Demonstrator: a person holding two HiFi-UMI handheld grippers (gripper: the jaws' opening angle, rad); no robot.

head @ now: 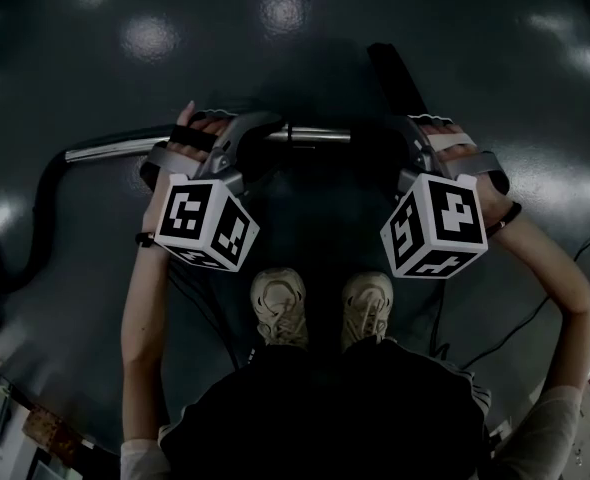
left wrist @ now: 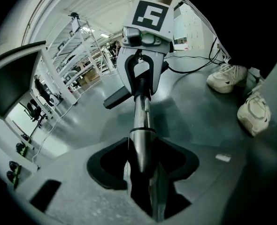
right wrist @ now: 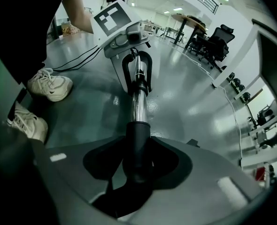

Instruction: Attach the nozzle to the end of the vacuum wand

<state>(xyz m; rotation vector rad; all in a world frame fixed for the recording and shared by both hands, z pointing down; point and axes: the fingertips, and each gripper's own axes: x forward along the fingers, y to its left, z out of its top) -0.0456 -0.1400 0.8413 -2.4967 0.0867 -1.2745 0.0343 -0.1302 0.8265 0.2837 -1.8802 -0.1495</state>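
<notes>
Note left gripper [left wrist: 141, 157] clamped on the chrome vacuum wand [left wrist: 141, 121], jaws pressed against the tube from both sides. Note right gripper [right wrist: 137, 162] clamped likewise on the black neck of the nozzle [right wrist: 137, 142], right at the joint with the chrome tube.

From the head view, report wand held roughly level above the dark floor [head: 475, 48], across the body and just beyond the two shoes [head: 280, 308]. Hose [head: 30, 223] trailing off at far left, body of the nozzle reaching away at far right.

Judge the opposed grips as deliberate: one to steady the tube, the other to push and twist the neck along the same line. Judge the neck as already over the wand end; cannot confirm full seating.

Find no brand, label or legible writing on wand or nozzle. Find only black-and-white square markers on each gripper's cube [head: 207, 226].
</notes>
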